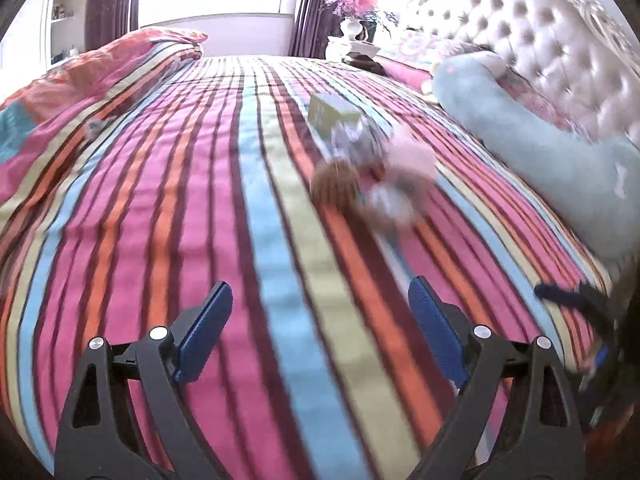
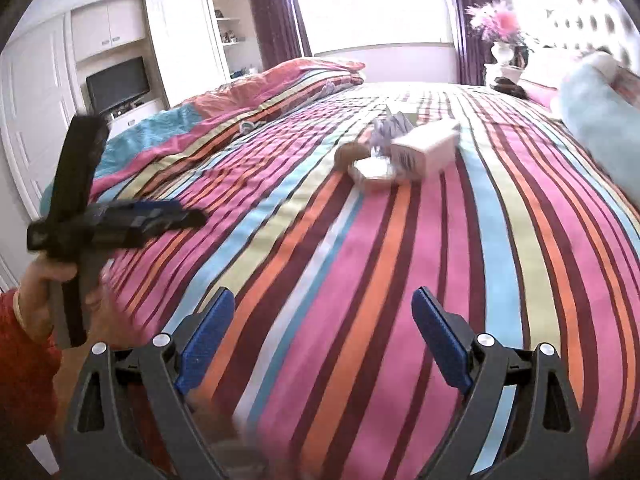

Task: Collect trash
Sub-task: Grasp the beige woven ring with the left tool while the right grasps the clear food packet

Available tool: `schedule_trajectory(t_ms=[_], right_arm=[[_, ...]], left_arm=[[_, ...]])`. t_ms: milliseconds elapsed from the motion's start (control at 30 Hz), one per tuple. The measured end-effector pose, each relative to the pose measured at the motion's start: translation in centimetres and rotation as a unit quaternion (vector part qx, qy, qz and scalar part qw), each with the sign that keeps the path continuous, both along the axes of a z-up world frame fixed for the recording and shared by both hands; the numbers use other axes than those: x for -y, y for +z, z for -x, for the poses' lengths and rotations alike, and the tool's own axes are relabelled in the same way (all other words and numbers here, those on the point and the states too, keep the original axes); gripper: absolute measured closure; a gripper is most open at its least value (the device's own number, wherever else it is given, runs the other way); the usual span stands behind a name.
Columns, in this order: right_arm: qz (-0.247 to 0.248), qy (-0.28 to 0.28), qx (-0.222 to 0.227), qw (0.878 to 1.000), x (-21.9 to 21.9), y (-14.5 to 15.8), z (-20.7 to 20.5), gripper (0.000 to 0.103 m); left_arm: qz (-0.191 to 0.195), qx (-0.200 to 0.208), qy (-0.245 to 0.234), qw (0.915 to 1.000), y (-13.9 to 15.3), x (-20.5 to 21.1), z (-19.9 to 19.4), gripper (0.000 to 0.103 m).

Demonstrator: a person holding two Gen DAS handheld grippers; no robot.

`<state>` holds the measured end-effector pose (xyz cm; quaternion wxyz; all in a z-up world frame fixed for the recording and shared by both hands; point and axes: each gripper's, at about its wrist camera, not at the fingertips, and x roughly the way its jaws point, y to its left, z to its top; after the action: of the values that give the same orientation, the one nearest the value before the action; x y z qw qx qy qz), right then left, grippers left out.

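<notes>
Bedroom shot: the striped pink-and-orange bedspread (image 2: 360,280) had a little heap of crumpled paper and small cardboard boxes (image 2: 400,152) mid-bed, well ahead. Left hand-held gripper (image 1: 320,328) and right hand-held gripper (image 2: 323,336) both gaped wide, empty, probably readied for grabbing.

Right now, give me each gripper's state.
Left gripper: open, empty, over the bed.
Right gripper: open, empty.
</notes>
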<state>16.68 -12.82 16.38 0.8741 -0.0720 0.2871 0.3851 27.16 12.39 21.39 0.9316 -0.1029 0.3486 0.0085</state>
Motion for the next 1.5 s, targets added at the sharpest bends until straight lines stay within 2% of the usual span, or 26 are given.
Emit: schedule_trajectory(t_ms=[67, 100, 167, 300, 500, 600, 700, 833, 900, 933, 967, 1067, 1133, 1200, 1233, 1400, 1467, 1500], right_arm=[[0.021, 0.003, 0.006, 1.000, -1.8, 0.1, -3.4, 0.017], [0.026, 0.003, 0.008, 1.000, -2.4, 0.2, -3.9, 0.017], [0.040, 0.003, 0.015, 0.999, -3.8, 0.1, -5.9, 0.017], [0.045, 0.004, -0.005, 0.999, -6.7, -0.1, -10.5, 0.017], [0.064, 0.018, -0.023, 0.998, -9.0, -0.7, -14.6, 0.017], [0.073, 0.019, -0.031, 0.997, -9.7, -1.7, -16.2, 0.017], [0.080, 0.019, -0.036, 0.996, -10.6, -2.1, -17.2, 0.017], [0.103, 0.020, -0.056, 0.993, -12.0, -3.0, -18.4, 0.017], [0.114, 0.023, -0.056, 0.992, -12.6, -3.0, -18.7, 0.017], [0.116, 0.024, -0.056, 0.991, -12.8, -3.1, -18.8, 0.017], [0.118, 0.026, -0.055, 0.991, -12.9, -3.1, -19.0, 0.017], [0.129, 0.026, -0.049, 0.990, -13.6, -3.2, -19.4, 0.017], [0.129, 0.017, -0.036, 0.991, -13.6, -3.0, -19.2, 0.022], [0.112, 0.016, -0.038, 0.993, -13.1, -2.9, -18.8, 0.045], [0.097, 0.020, -0.048, 0.994, -12.5, -2.8, -18.5, 0.047], [0.075, 0.025, -0.045, 0.996, -11.3, -2.5, -15.5, 0.048], [0.057, 0.021, -0.042, 0.997, -9.5, -2.3, -12.6, 0.048], [0.055, 0.020, -0.041, 0.997, -9.3, -2.4, -12.4, 0.048]], left_arm=[[0.009, -0.010, 0.003, 0.9999, -0.1, -0.3, -3.5, 0.016], [0.019, -0.017, -0.003, 0.9997, -0.4, -0.4, -6.0, 0.016], [0.021, -0.021, -0.007, 0.9995, -0.5, -0.6, -8.4, 0.016], [0.034, -0.044, -0.024, 0.9982, -1.8, -0.2, -13.4, 0.016], [0.001, -0.058, -0.014, 0.9982, -3.2, -0.1, -16.6, 0.016], [0.001, -0.071, -0.013, 0.9974, -4.3, -0.1, -17.6, 0.016], [-0.010, -0.063, -0.018, 0.9978, -4.7, -0.1, -18.1, 0.016], [-0.003, -0.054, -0.017, 0.9984, -4.8, -0.4, -18.2, 0.016], [-0.005, -0.050, -0.028, 0.9984, -4.6, -0.5, -18.2, 0.026], [-0.005, -0.047, -0.035, 0.9983, -4.4, -0.5, -18.3, 0.041], [0.005, -0.044, -0.040, 0.9982, -4.3, -0.9, -18.2, 0.047], [0.015, -0.041, -0.043, 0.9981, -4.4, -1.3, -18.1, 0.048], [0.009, -0.038, -0.046, 0.9982, -4.4, -1.1, -18.0, 0.048], [0.011, -0.033, -0.046, 0.9983, -4.4, -1.1, -17.7, 0.048], [0.013, -0.030, -0.044, 0.9985, -4.3, -1.2, -17.4, 0.048], [0.048, -0.006, -0.022, 0.9986, -3.6, -2.5, -13.9, 0.049], [0.069, 0.004, -0.021, 0.9974, -3.4, -2.8, -11.2, 0.049], [0.073, 0.004, -0.022, 0.9971, -3.5, -2.7, -9.9, 0.049]])
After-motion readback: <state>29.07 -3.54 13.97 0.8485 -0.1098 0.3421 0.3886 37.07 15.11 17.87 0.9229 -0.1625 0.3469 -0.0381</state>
